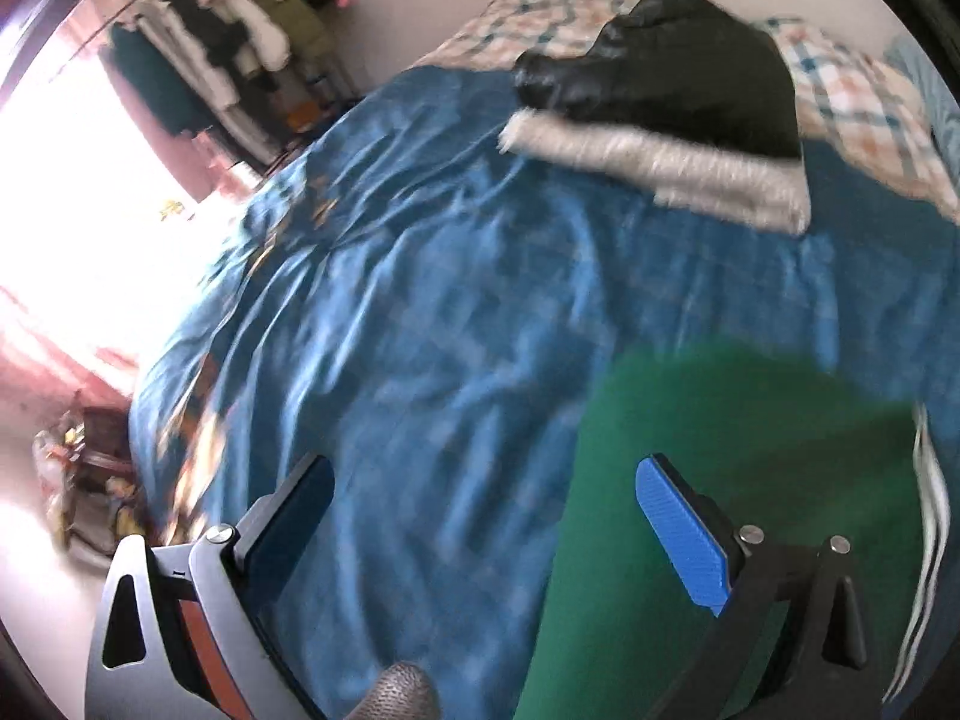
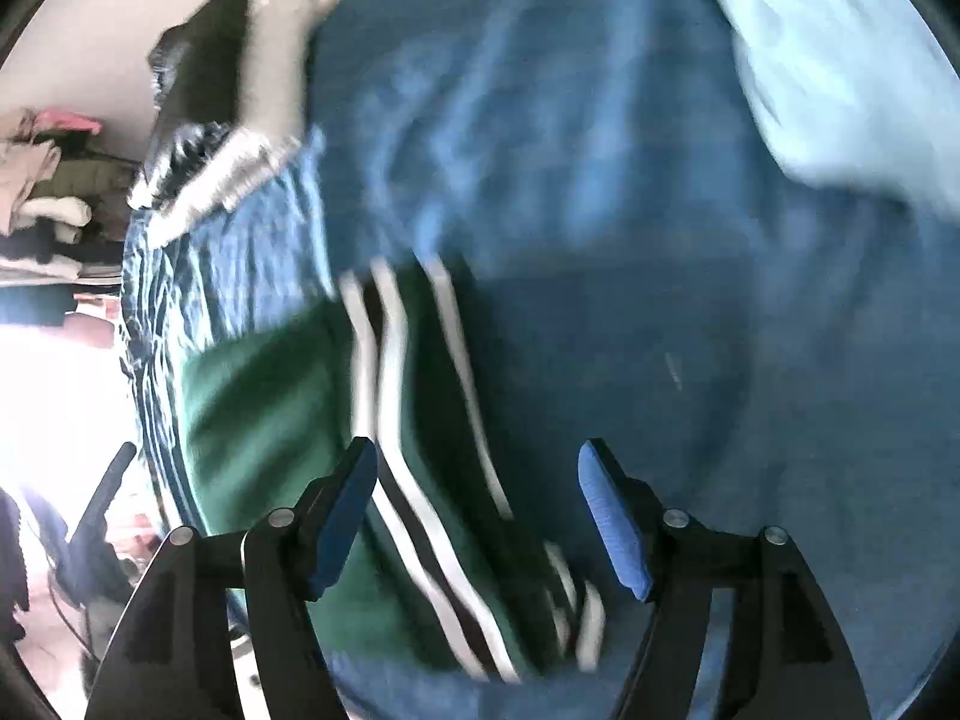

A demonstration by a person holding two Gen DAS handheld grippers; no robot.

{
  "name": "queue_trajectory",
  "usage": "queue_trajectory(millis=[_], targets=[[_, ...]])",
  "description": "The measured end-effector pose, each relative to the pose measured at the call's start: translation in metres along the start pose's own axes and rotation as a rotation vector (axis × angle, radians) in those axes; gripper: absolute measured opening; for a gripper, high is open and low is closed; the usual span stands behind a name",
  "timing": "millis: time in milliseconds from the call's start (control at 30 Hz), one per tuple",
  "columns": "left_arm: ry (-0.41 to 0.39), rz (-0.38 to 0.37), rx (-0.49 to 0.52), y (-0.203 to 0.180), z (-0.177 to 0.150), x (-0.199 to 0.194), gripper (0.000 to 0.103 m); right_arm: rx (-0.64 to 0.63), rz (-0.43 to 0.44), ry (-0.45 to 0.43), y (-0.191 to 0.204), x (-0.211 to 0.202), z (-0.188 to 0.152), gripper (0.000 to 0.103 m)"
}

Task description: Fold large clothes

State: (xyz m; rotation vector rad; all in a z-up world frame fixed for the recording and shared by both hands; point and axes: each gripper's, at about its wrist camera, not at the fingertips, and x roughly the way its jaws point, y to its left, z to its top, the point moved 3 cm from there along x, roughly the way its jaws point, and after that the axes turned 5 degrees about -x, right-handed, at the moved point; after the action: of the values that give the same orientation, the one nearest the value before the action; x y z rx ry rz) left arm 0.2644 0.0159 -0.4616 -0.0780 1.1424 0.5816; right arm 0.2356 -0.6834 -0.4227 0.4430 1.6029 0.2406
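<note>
A green garment (image 1: 708, 480) with white side stripes (image 2: 390, 372) lies on the blue bedspread (image 1: 420, 300). My left gripper (image 1: 486, 516) hovers over the garment's left edge, jaws wide apart and empty; its right pad is over the green cloth, its left over the bedspread. My right gripper (image 2: 477, 510) is also open above the striped part of the garment (image 2: 258, 408), with nothing pinched between its blue pads (image 2: 612, 522). Both views are blurred.
A folded pile of a black garment (image 1: 678, 66) on a white fuzzy one (image 1: 672, 168) sits further up the bed near a checked pillow (image 1: 852, 96). A pale blue cloth (image 2: 840, 60) lies at the right. Clothes hang on a rack (image 1: 228, 48) by a bright window.
</note>
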Motion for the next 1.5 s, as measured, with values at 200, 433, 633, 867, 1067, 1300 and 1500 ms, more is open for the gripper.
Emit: queue_trajectory(millis=[200,433,633,867,1067,1300,1500], targets=[[0.172,0.051,-0.009,0.007,-0.086,0.017,0.103,0.119,0.135,0.133,-0.031,0.052,-0.067,0.071],[0.15,0.145,0.081,-0.002,-0.113,0.02,0.103,0.265,0.247,0.068,-0.026,0.051,-0.097,0.01],[0.188,0.094,0.025,0.002,-0.119,0.024,0.103,0.272,0.157,0.049,-0.041,0.04,-0.113,0.007],[0.225,0.113,-0.003,0.001,-0.12,0.019,0.103,0.193,0.031,0.167,-0.045,0.086,-0.102,0.016],[0.214,0.129,-0.054,0.011,-0.122,-0.003,0.103,0.043,-0.032,0.07,-0.013,0.024,-0.085,0.034],[0.224,0.161,-0.16,0.016,-0.139,0.01,0.103,-0.466,0.14,0.081,0.176,0.031,0.006,0.061],[0.238,0.147,-0.224,0.02,-0.15,0.028,0.103,-0.57,-0.002,0.201,0.249,0.136,0.06,0.011]])
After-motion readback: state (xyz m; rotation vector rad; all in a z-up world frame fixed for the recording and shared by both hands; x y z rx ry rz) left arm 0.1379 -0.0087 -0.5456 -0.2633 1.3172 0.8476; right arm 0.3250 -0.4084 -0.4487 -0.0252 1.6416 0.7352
